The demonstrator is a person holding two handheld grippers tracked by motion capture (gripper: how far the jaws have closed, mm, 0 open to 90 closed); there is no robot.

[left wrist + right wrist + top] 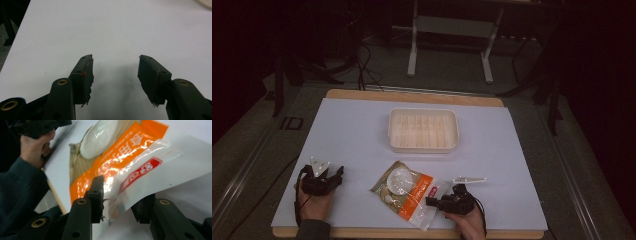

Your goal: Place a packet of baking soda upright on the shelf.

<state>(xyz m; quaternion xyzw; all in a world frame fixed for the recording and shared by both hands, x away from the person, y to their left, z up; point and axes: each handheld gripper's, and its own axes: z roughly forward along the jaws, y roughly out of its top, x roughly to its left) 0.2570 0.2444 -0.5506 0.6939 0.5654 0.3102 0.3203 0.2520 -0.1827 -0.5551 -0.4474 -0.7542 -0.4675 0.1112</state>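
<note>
White worktop [352,130] carries the snack bag [409,192] near its front edge. Right claw [120,200] stands half-wide around the bag's clear edge, not pressing; the slippery film may slide out. Left claw [115,72] is wide, empty.

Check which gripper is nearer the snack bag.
Right. The right gripper is at the bag, with the bag's clear end between its jaws. The left gripper rests apart, to the bag's left, jaws open over bare table.
</note>
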